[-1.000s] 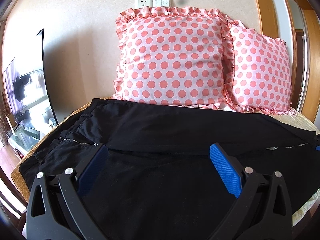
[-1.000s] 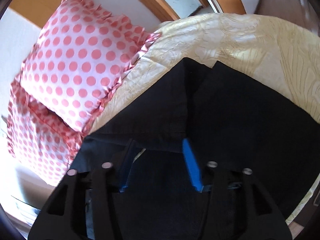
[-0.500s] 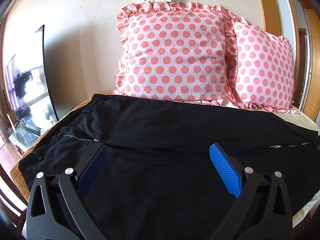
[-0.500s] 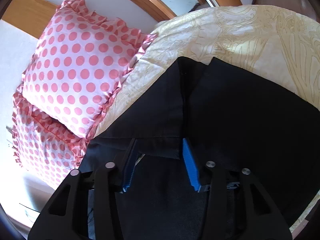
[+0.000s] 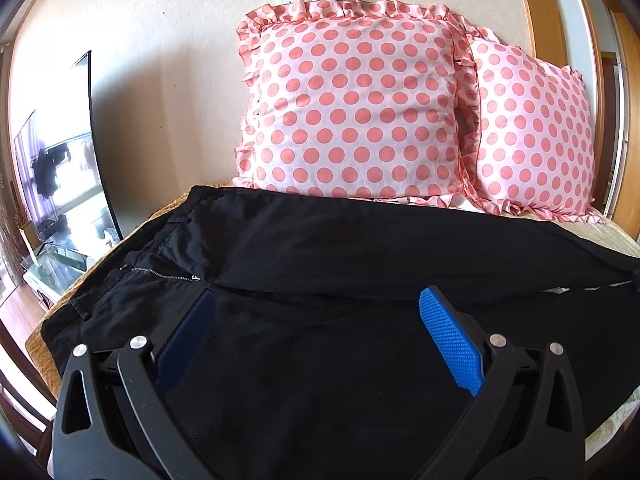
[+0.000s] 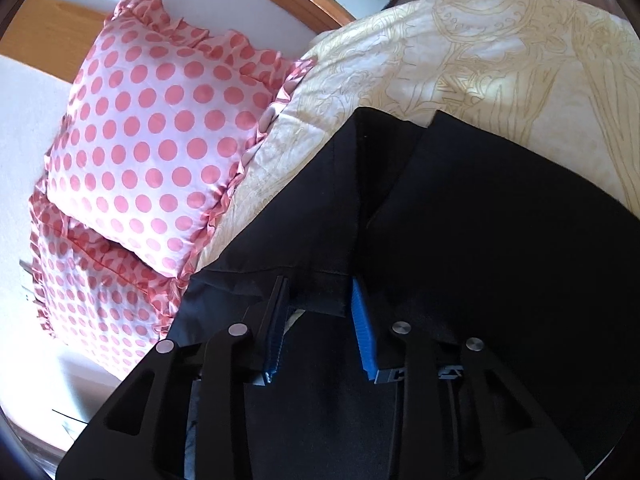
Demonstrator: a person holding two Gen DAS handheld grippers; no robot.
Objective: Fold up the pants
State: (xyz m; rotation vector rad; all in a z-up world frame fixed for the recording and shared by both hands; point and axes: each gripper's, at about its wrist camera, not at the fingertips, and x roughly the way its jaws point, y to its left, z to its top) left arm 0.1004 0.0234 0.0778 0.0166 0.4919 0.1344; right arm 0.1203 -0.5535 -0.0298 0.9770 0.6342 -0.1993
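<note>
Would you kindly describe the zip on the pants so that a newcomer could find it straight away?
Start at the two pink dotted pillows against the wall; black pants lie across the bed in front of them. Follow the pants to their waist end, on the side nearest the dark screen. There the zip shows as a short silvery line, the only bright mark on the black cloth.

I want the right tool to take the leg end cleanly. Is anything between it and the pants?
Nothing visible. The right tool has just been closing, with a hem of the black fabric pants between its blue pads.
</note>
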